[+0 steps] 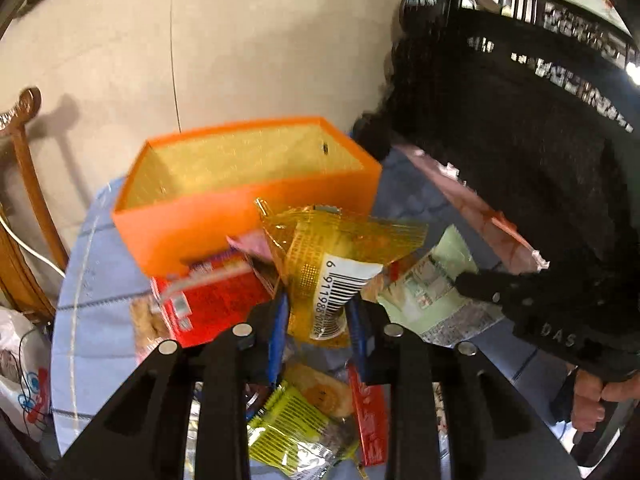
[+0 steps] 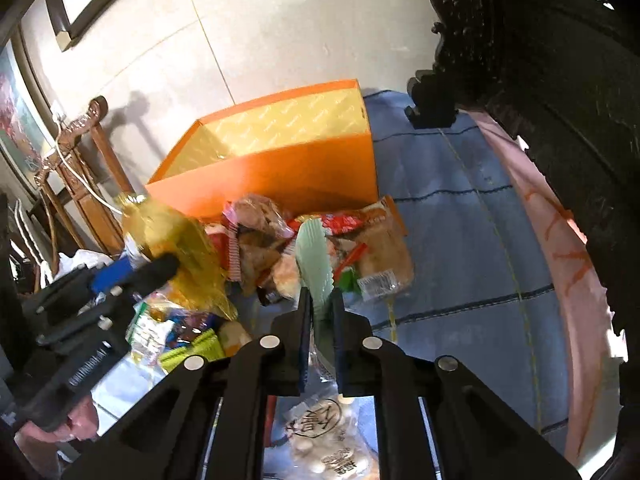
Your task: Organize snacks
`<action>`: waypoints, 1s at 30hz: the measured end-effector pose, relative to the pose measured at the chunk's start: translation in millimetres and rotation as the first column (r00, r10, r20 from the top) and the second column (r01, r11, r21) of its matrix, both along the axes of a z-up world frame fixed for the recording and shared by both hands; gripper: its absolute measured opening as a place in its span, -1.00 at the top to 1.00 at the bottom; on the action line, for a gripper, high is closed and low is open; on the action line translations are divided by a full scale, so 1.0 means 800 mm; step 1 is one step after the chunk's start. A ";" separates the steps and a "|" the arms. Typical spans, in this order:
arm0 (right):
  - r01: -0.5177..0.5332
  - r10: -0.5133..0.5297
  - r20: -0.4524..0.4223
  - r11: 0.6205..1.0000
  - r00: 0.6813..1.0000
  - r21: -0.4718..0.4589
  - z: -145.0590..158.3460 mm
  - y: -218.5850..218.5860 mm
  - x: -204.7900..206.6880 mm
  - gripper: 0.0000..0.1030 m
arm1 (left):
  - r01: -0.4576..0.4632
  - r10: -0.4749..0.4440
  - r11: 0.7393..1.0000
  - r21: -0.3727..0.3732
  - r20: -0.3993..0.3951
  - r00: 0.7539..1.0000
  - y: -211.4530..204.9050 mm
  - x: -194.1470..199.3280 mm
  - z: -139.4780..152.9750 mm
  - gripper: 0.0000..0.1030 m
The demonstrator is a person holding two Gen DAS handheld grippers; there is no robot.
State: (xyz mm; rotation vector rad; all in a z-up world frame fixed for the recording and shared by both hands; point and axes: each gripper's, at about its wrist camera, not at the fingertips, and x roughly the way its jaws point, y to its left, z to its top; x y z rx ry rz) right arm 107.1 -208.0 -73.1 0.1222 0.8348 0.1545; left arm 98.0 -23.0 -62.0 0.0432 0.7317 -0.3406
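Yellow snack packet point(image 1: 340, 264) pinched in the left gripper point(image 1: 316, 312), fingers narrow on its lower end, long axis running up toward 12 o'clock. Orange box point(image 1: 224, 216), open top, sits just beyond at 11 o'clock, nearer this hand. Barcode reads "6 911988...". Right gripper point(image 2: 322, 312) holds a pale green packet point(image 2: 316, 256) by its crimped edge, fingers nearly closed; box at 12 o'clock. "DAS" moulded on the right gripper's body. Loose snacks litter the blue-clothed worktop point(image 2: 460, 220).

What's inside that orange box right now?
The orange box shows only its yellow patterned lining; no snack is visible inside. Its near wall hides the floor along the front, so something could lie there.
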 end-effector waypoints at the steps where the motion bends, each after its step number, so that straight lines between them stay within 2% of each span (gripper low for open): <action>1: -0.001 0.001 0.007 1.000 1.000 -0.004 0.004 0.001 -0.001 0.83 | -0.003 0.003 1.000 -0.008 0.008 1.000 0.002 0.000 0.007 0.50; 4: -0.009 0.010 0.054 1.000 0.998 -0.010 0.022 0.003 -0.003 0.83 | -0.014 0.015 0.999 -0.029 0.034 0.999 0.011 0.002 0.029 0.50; 11: -0.048 0.050 0.165 0.999 0.985 -0.014 0.084 0.014 0.019 0.83 | -0.061 0.062 0.998 -0.005 0.076 0.995 0.028 0.042 0.061 0.50; 17: -0.052 0.046 0.246 0.999 0.968 0.014 0.143 0.029 0.102 0.83 | -0.124 0.123 0.992 0.014 0.063 0.990 0.048 0.126 0.084 0.50; 23: -0.095 0.096 0.251 0.995 0.963 -0.017 0.155 0.056 0.186 0.81 | -0.180 0.179 0.983 0.026 0.032 0.983 0.065 0.204 0.071 0.48; 24: -0.107 0.113 0.253 0.994 0.961 -0.036 0.152 0.061 0.196 0.66 | -0.188 0.187 0.982 0.033 0.035 0.982 0.066 0.212 0.067 0.47; 25: -0.125 0.140 0.253 0.989 0.957 -0.075 0.149 0.066 0.209 0.24 | -0.190 0.189 0.981 0.038 0.029 0.981 0.066 0.219 0.062 0.01; 26: -0.136 0.158 0.247 0.985 0.956 -0.103 0.147 0.070 0.216 -0.15 | -0.203 0.203 0.978 0.048 0.007 0.979 0.068 0.226 0.057 -0.92; 27: -0.139 0.167 0.243 0.982 0.956 -0.125 0.145 0.071 0.219 -0.75 | -0.229 0.229 0.972 0.052 0.007 0.973 0.072 0.224 0.054 -0.88; 29: -0.120 0.156 0.275 0.982 0.949 -0.142 0.144 0.060 0.211 -0.82 | -0.210 0.209 0.978 0.013 0.058 0.976 0.081 0.202 0.052 -0.92; 30: -0.118 0.156 0.280 0.982 0.947 -0.147 0.143 0.054 0.205 -0.83 | -0.194 0.192 0.981 0.021 0.065 0.979 0.082 0.188 0.049 -0.92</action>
